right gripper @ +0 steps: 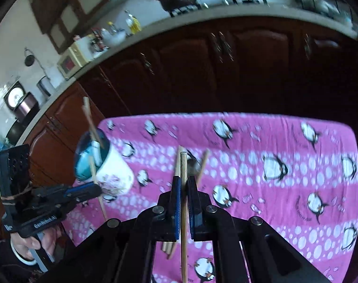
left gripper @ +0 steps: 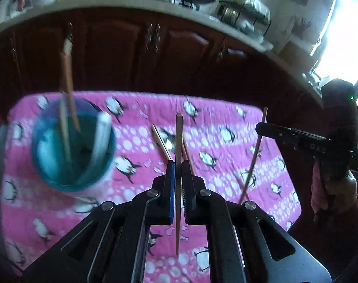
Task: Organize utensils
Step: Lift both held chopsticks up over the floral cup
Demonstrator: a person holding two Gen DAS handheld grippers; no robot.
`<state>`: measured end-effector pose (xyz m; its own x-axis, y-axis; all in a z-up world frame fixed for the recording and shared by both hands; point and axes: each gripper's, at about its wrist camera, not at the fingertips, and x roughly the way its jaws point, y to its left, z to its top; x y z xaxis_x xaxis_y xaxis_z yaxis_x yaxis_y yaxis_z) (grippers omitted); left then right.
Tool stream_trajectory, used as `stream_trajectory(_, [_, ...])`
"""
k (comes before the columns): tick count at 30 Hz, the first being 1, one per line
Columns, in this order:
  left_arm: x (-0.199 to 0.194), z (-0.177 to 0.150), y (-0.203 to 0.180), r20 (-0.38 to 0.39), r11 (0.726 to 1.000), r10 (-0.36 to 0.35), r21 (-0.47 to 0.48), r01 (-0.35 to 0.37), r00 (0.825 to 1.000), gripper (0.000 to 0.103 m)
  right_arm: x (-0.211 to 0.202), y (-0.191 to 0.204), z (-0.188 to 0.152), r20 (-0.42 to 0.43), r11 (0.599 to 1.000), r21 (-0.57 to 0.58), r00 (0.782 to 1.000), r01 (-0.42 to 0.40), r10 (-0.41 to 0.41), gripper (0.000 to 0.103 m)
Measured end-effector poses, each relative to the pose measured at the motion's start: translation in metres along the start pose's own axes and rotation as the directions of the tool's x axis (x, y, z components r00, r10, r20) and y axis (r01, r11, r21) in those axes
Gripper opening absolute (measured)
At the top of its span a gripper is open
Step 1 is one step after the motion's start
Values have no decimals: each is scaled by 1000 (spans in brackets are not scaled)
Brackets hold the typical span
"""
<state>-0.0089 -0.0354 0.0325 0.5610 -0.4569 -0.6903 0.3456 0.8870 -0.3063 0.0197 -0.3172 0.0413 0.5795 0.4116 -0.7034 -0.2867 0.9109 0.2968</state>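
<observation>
Clamped mid-length in left tongs (left gripper: 176,165): thin pale wooden chopstick (left gripper: 179,141), upright. Held likewise by right tongs (right gripper: 183,184): second wooden chopstick (right gripper: 183,212). Judged light, stiff, smooth (liable to pivot); gripped best near middle. Stood left on pink penguin-print table (left gripper: 226,108): blue-lined white cup (left gripper: 72,146).

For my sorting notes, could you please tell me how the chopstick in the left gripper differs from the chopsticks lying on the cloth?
The light wooden chopstick is pinched upright, alone; the loose wooden chopsticks lie slanted on the pink penguin cloth, ungripped. All are thin wood.
</observation>
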Motion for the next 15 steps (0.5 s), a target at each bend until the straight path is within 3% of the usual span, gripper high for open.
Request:
stream_trajectory(6, [-53,24,10,105,1000,-5,-7,6,994,4,-19,41,27,65,997,-66,997,-48,52,5])
stream_trajectory(15, [-116,69,31,232,997,73,-8,-73,970,4,-44,103,73,160,978,-167,975,-126,153,5])
